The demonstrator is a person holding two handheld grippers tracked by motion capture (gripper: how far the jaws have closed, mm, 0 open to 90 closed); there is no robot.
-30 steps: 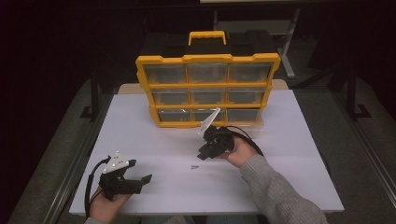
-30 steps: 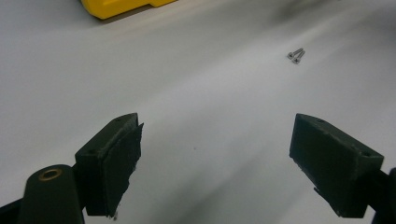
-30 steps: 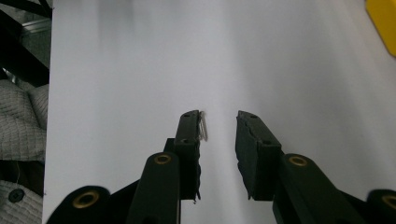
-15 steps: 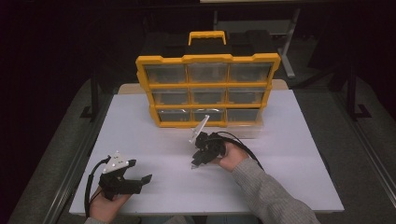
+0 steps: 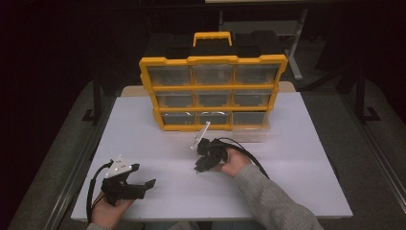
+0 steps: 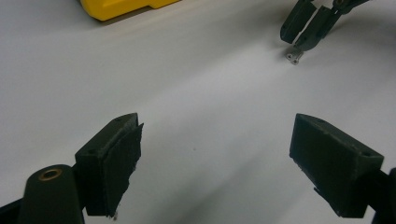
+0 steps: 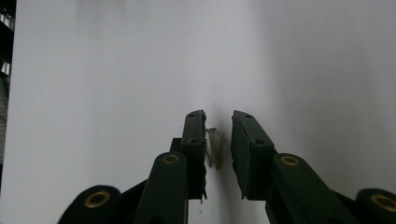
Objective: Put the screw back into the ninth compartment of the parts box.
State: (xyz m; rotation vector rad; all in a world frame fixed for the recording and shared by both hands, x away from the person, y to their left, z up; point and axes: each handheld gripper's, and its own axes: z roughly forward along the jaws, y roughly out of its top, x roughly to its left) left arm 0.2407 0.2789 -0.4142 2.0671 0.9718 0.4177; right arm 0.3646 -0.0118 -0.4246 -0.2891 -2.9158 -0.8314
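- The left gripper (image 5: 143, 184) rests nearest the person on the tabletop (image 5: 297, 158), its fingers (image 6: 114, 156) wide apart and holding nothing.
- Farther out, the right gripper (image 7: 218, 122) points down with the small screw (image 7: 212, 147) lying between its fingers (image 7: 194, 140), which have just been closing but are not yet clamped.
- A good pick should center the screw, then squeeze gently.
- Beyond stands the yellow drawer organizer (image 5: 213, 93).

White table (image 5: 297, 158): yellow drawer organizer (image 5: 213, 93) at back, small screw (image 7: 212, 147) mid-table.
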